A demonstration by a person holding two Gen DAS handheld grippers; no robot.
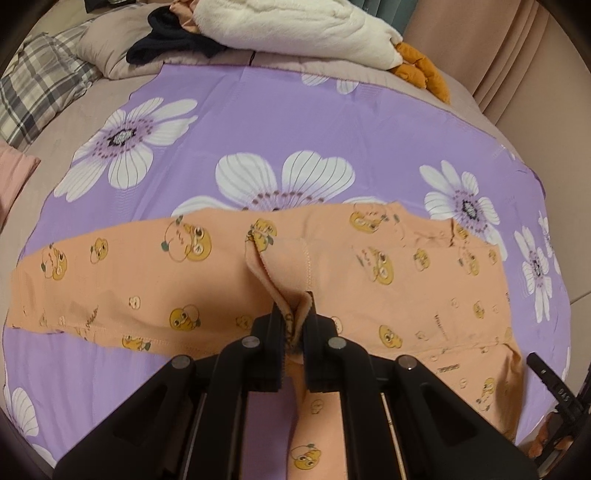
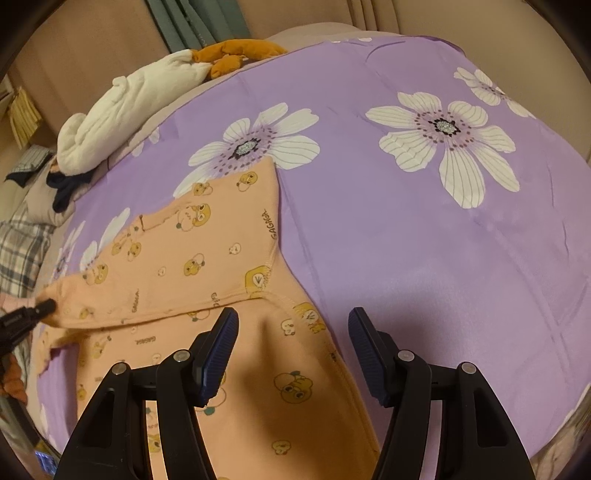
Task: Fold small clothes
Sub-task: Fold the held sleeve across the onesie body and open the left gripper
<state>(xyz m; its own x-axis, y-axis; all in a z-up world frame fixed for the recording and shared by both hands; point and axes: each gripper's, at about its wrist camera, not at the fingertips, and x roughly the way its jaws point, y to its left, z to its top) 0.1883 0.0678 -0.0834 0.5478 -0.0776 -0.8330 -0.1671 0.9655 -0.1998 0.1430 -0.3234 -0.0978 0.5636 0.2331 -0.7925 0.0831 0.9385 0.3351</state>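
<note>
A bed (image 1: 480,92) fills the room, with a purple flower sheet (image 1: 332,122) spread on top. The left gripper (image 1: 294,314) has its jaws shut tight on a pinch of the orange shirt (image 1: 406,280), at an edge that has a stitched hem. That bit of cloth stands up in a little fold above the rest. The right gripper (image 2: 293,332) has its jaws wide apart and holds nothing. It hangs over the shirt's right edge, where the orange cloth meets the purple sheet.

The orange shirt, with little yellow ducks on it, lies in the middle of the sheet. One part looks laid over already, but it is still wide and loose. I think the folding has only begun, and more folds are left.

Far back lie a white fluffy blanket (image 1: 295,26) and a dark cloth (image 1: 166,40).
</note>
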